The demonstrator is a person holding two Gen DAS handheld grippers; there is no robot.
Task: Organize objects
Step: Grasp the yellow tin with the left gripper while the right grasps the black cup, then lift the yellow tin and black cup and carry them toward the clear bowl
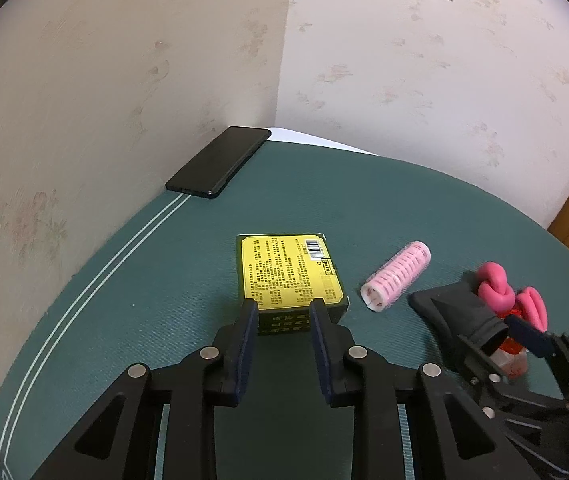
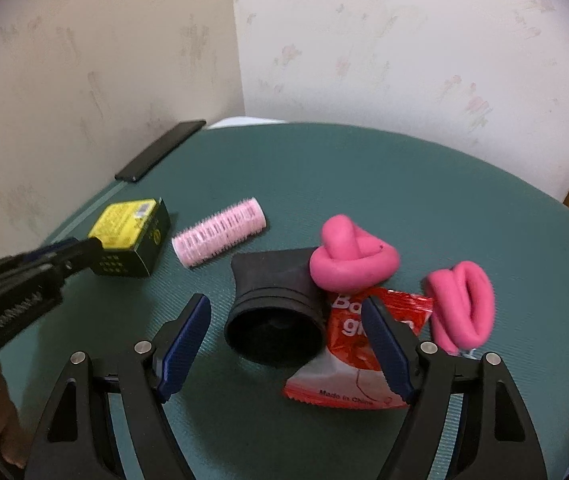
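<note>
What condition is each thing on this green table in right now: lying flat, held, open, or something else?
Yellow-topped dark cardboard box: on the mat, clamped at its near end.
Left hand-held gripper: shut on the box.
Right hand-held gripper: open, holding nothing.
Pink ridged hair roller: lying on its side, free.
Black rubber funnel-shaped nozzle: on its side, mouth toward the right camera.
Red foil sachet: flat, sealed.
Black phone: flat, by the wall.

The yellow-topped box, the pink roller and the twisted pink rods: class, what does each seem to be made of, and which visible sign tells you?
Yellow-topped box: probably printed cardboard, with sharp folded edges, a barcode and a slight sheen.
Pink roller: likely plastic, a rigid tube with rows of small bristles.
Twisted pink rods: apparently soft matte foam or rubber, since they hold knots without creasing.
</note>
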